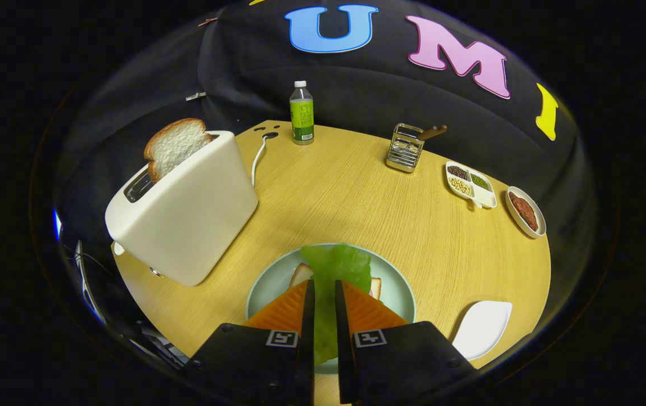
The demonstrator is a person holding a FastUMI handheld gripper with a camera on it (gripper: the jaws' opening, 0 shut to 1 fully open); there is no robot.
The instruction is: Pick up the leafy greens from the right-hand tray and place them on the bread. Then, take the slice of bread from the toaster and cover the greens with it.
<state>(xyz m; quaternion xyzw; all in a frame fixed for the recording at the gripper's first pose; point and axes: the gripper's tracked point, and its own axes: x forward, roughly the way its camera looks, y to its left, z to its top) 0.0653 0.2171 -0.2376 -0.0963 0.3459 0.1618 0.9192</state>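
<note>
My gripper is shut on the leafy greens, a pale green leaf pinched between the two orange fingers and hanging over the pale green plate. A slice of bread lies on that plate under the leaf, showing at both sides of it. Beyond the fingers to the left stands a white toaster with a second slice of bread sticking up from its slot. The white right-hand tray lies beside the right finger, bare.
Along the back of the round wooden table stand a green-labelled bottle, a wire holder with a brown-handled utensil, a divided dish of beans and a small dish of red food. The toaster's white cord runs to a table hole.
</note>
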